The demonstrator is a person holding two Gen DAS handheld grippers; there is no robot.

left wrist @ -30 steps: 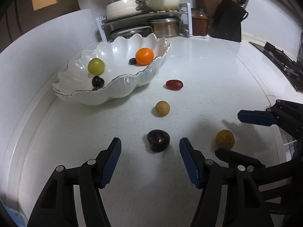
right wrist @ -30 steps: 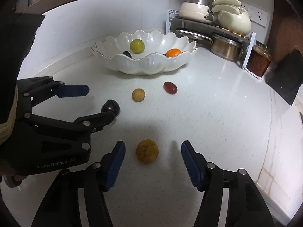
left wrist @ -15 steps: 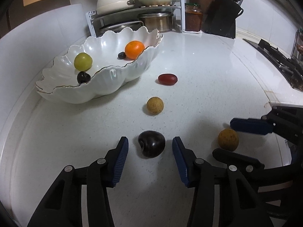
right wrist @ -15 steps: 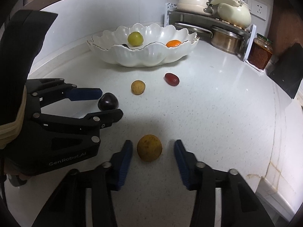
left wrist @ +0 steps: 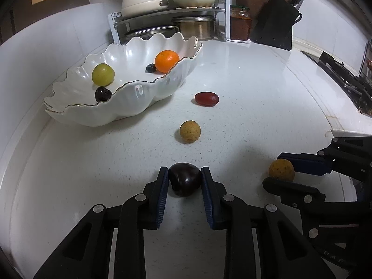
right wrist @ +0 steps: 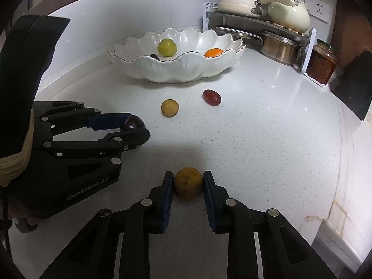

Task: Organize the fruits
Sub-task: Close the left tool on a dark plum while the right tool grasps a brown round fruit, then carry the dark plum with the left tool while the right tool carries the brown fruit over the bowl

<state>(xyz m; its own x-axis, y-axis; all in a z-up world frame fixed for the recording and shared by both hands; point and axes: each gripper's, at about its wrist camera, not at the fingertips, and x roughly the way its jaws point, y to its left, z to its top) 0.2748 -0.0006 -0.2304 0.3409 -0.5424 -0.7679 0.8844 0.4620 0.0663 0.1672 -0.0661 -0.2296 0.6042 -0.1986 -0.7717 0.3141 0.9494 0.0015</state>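
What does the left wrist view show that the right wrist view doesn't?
Left wrist only: the small dark fruit beside the orange, the whole cherry in the bowl, and the knife block.

Right wrist only: a wall socket and the sleeve behind the left claw.

Both: each claw closing on a fruit, left on the plum, right claw on the tan fruit.

Dim, sharp fisheye views with dark, curved edges.
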